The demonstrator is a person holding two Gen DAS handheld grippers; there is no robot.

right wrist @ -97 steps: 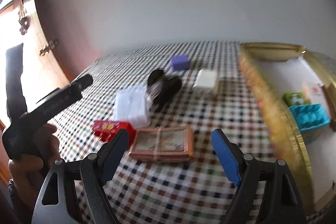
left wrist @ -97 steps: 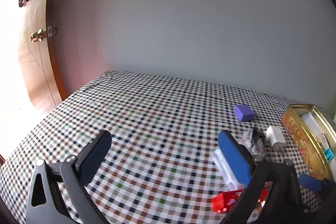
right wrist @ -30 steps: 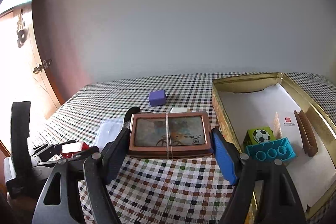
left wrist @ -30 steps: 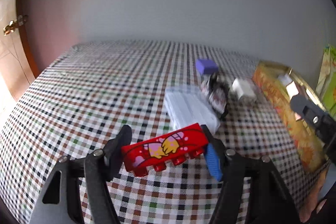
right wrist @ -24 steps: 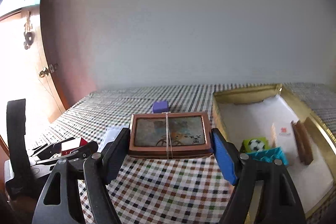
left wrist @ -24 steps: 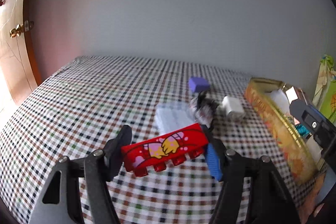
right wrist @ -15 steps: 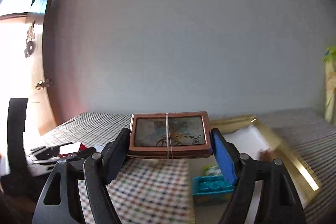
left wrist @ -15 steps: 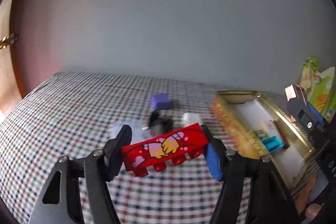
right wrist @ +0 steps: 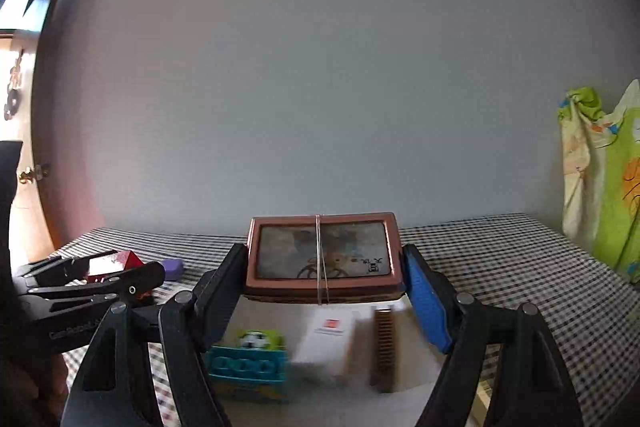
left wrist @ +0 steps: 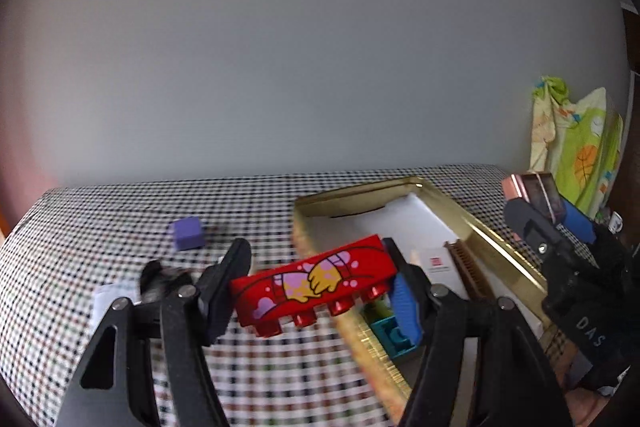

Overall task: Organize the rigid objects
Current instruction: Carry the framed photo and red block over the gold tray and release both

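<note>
Red toy brick (left wrist: 312,281), printed with a cartoon and studded along its lower edge, sits clamped by its two short ends in the left gripper (left wrist: 316,287), held in the air and tilted, at the near rim of the gold tin (left wrist: 480,227). It looks light, hard and glossy, so a grip on the flat ends seems surer than one on the studs, and it should stand a short drop. Right gripper (right wrist: 322,267) is closed on a brown-edged card stack (right wrist: 322,253) bound by a thin band, squeezed by its short ends over the tin's white lining. Stiff as a block, I judge, but the cards could fan or slide if the band slips, so it wants laying flat.

Already in the tin lie a teal brick (right wrist: 248,367), a green block (right wrist: 256,341) behind it, a white card box (right wrist: 328,343) and a brown comb (right wrist: 384,343); all are blurred, and the gripper bodies cover the tin's near part. On the checked cloth (left wrist: 120,219) outside rests a purple cube (left wrist: 187,233); the dark thing beside it is too smeared to name, and a pale flat item under it is mostly hidden
</note>
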